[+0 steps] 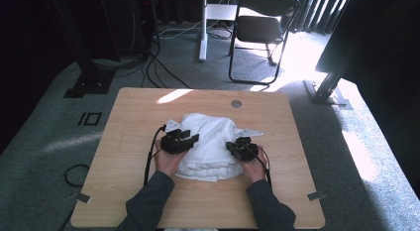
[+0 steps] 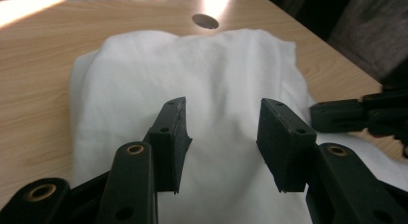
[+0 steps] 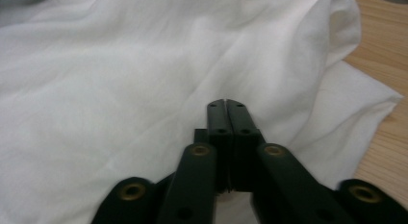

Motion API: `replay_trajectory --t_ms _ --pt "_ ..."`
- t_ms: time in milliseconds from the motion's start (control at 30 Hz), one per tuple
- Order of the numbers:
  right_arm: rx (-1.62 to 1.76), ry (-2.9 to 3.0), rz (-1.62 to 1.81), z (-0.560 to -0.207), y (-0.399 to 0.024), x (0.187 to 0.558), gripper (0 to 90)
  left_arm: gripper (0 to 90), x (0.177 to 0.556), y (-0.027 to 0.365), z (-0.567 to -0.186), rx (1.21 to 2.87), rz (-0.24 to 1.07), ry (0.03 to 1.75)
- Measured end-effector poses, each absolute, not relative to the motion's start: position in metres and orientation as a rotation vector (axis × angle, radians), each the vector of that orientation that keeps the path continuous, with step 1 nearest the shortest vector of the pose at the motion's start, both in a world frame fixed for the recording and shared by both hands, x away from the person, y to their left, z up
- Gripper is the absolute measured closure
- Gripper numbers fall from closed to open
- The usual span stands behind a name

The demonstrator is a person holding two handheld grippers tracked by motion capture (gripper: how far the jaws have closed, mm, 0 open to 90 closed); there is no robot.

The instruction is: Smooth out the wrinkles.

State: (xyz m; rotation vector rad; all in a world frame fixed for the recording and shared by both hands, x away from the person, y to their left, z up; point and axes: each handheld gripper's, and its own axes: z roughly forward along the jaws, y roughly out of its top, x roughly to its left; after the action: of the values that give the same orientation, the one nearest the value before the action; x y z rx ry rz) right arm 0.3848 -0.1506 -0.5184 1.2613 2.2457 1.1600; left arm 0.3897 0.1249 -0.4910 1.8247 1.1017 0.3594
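Note:
A white cloth (image 1: 210, 142) lies bunched and folded in the middle of the wooden table (image 1: 129, 137). My left gripper (image 1: 190, 138) is over the cloth's left side. In the left gripper view the jaws stand apart above the cloth (image 2: 192, 75), and my left gripper (image 2: 223, 106) is open with nothing pinched. My right gripper (image 1: 233, 145) is at the cloth's right side. In the right gripper view its jaws meet tip to tip just above the cloth (image 3: 120, 65), so my right gripper (image 3: 226, 103) is shut with no fabric visible between the pads. The right gripper (image 2: 346, 113) also appears at the right of the left gripper view.
A round grommet hole (image 1: 236, 103) sits in the table behind the cloth. Bare wood surrounds the cloth on every side. Beyond the table stand a folding chair (image 1: 262, 28), a white post (image 1: 202, 28) and loose cables (image 1: 158, 67) on the carpet.

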Motion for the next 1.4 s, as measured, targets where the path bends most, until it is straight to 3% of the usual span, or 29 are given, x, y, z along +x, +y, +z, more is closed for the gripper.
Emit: replay_trajectory --t_ms 167,233,300,400,467,567,767,967,1067,1400 --pt "1.249 2.222 1.175 -0.512 -0.165 0.37 88.9 54.4 0.391 0.125 -0.497 1.854 0.351 1.093" --pt "1.227 2.192 1.242 -0.508 -0.171 0.363 64.2 54.2 0.391 0.122 -0.499 1.88 0.361 1.086" --pt "1.213 2.197 1.324 -0.505 -0.171 0.358 50.6 54.1 0.392 0.117 -0.503 1.909 0.381 1.075" --pt "1.207 2.23 1.326 -0.51 -0.16 0.356 44.5 54.0 0.392 0.115 -0.508 1.916 0.392 1.066" --pt "1.219 2.28 1.281 -0.52 -0.153 0.361 46.8 54.0 0.391 0.115 -0.511 1.916 0.406 1.061" --pt "1.227 2.357 1.205 -0.534 -0.145 0.364 82.6 54.1 0.39 0.114 -0.514 1.936 0.433 1.043" --pt "1.209 2.24 1.27 -0.515 -0.165 0.337 88.3 54.1 0.389 0.113 -0.515 1.928 0.446 1.054" --pt "1.142 2.32 1.218 -0.515 -0.17 0.314 85.4 53.7 0.389 0.11 -0.515 1.938 0.443 1.042" --pt "1.17 2.221 1.196 -0.511 -0.171 0.321 64.1 52.3 0.389 0.11 -0.516 1.944 0.448 1.033" --pt "1.317 2.016 1.181 -0.496 -0.174 0.42 48.4 52.4 0.389 0.108 -0.519 1.971 0.472 1.033"
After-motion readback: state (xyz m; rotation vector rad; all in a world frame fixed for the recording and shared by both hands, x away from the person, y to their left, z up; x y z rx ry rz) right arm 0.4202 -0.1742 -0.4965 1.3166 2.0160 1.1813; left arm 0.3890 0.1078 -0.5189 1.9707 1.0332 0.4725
